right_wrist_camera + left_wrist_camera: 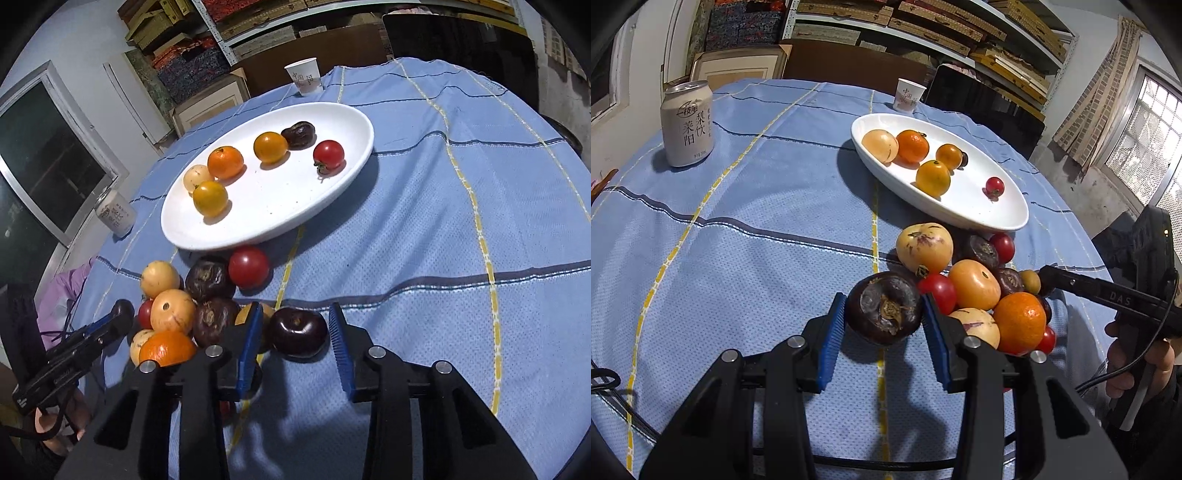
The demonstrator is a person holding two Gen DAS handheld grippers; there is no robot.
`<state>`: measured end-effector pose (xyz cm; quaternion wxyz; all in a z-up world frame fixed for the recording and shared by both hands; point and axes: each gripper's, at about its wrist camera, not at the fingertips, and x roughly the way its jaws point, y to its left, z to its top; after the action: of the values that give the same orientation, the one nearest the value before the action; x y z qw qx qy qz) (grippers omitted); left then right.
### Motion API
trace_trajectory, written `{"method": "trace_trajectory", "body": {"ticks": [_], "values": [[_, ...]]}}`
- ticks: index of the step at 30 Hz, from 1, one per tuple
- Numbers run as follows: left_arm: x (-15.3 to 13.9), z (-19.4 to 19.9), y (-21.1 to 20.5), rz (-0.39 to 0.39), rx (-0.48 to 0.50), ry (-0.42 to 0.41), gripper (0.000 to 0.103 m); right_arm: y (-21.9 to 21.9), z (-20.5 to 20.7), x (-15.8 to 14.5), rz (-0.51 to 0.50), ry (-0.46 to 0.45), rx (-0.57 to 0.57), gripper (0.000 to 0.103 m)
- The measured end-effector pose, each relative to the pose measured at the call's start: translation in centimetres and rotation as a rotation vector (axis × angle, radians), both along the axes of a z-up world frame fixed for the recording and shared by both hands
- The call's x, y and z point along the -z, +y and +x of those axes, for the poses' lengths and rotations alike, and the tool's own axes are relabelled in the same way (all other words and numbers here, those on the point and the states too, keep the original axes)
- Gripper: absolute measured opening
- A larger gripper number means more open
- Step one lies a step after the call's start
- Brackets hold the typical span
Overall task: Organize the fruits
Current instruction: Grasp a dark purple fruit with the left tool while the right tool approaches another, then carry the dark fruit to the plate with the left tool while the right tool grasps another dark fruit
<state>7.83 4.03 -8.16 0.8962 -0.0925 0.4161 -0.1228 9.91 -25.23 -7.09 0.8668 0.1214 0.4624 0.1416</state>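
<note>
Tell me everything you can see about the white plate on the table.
The white plate is a long oval dish, smooth and glossy like glazed ceramic, with a raised rim. It rests flat on the blue striped tablecloth, behind the heap of loose fruit. Six fruits lie in it: a pale yellow one, one orange, two yellow-orange ones, a small dark one and a red tomato. A few dark specks mark its bare middle. No hand-held gripper touches it.

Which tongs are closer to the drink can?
Left. The left tongs grip a dark fruit on the can's side of the fruit pile; the right tongs are on the pile's far side.
</note>
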Motion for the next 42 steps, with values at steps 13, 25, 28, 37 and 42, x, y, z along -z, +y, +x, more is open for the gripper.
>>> {"method": "trace_trajectory", "body": {"ticks": [13,25,28,37,42], "values": [[0.1,-0.1,-0.1,0.005,0.002,0.006,0.04,2.1,-0.6,-0.4,-0.263,-0.063,-0.116,0.04],[0.2,-0.1,-0.1,0.007,0.008,0.012,0.04,2.3,0.6,0.3,-0.145,-0.036,-0.11,0.032],[0.1,-0.1,0.0,0.004,0.01,0.01,0.041,2.5,-0.1,-0.1,-0.179,-0.057,-0.097,0.032],[-0.4,-0.8,0.4,-0.028,0.005,-0.033,0.04,1.4,-3.2,-2.3,-0.21,-0.161,-0.07,0.032],[-1.5,-1.8,-0.2,0.016,0.019,-0.104,0.04,0.6,-4.2,-3.8,-0.194,-0.189,-0.058,0.032]]}}
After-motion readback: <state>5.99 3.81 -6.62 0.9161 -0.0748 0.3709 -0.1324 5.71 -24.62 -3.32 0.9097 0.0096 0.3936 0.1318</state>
